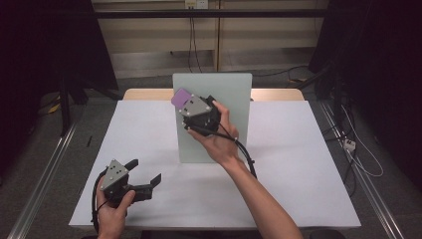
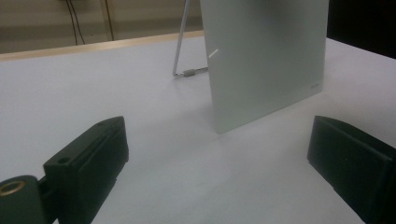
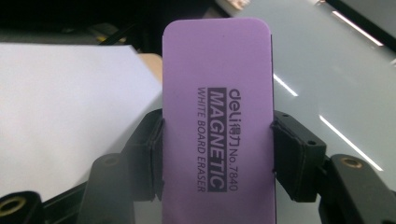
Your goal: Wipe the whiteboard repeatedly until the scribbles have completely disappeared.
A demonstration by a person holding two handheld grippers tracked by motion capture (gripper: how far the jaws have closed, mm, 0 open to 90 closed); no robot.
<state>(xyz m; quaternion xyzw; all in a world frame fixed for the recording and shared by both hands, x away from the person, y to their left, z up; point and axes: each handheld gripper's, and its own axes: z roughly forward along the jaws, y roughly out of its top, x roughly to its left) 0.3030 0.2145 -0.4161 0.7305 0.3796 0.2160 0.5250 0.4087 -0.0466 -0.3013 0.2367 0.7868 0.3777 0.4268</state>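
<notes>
A purple whiteboard eraser [image 3: 217, 116] is clamped by its long sides between the pads of my right gripper [image 3: 217, 154]. From above, the eraser [image 1: 180, 97] pokes out at the upper left of my right gripper [image 1: 189, 105], held against the top left corner of a pale glass board [image 1: 229, 99] that stands upright on the table. My left gripper [image 1: 144, 172] rests low at the table's front left, jaws wide apart with nothing between them. Through the left gripper view the board [image 2: 261, 60] stands ahead, propped by a thin metal stand [image 2: 182, 51].
A white sheet covers the table [image 1: 298, 164], whose wooden edge [image 1: 144, 93] shows at the back. Cables [image 1: 358, 149] lie on the floor to the right, and a metal rail [image 1: 45, 179] runs along the left.
</notes>
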